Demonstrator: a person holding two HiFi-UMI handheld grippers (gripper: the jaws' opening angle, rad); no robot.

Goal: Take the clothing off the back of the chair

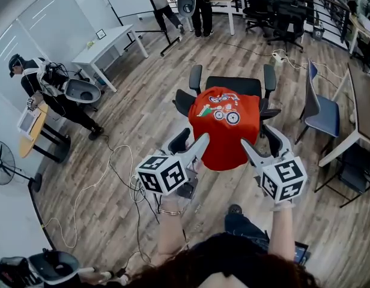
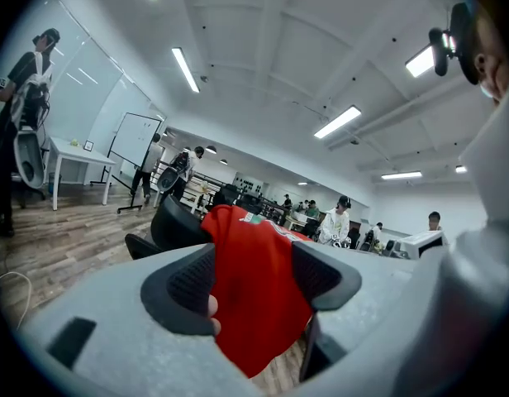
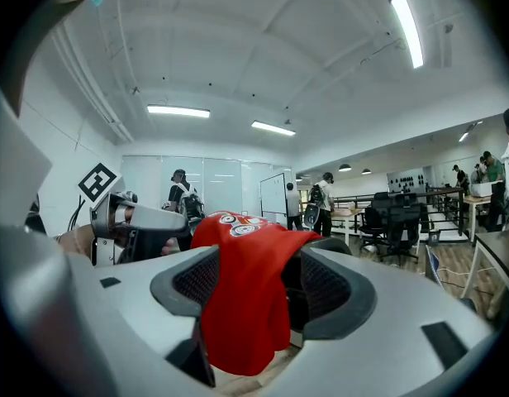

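Both forearms stretch forward, nearly level; left gripper and right gripper gape, unclenched, red printed T-shirt hanging loose between each pair of jaws.

A: What stands in front of the two grippers?

B: The red T-shirt, hung over the back of the black office chair. Its cloth hangs in the gap between the parted jaws of the left gripper and the right gripper.

A: Any room at the sides?

B: On the left there is open wood floor, with only a cable lying on it. On the right a blue chair and a table stand near. The armrests rise beyond the shirt.
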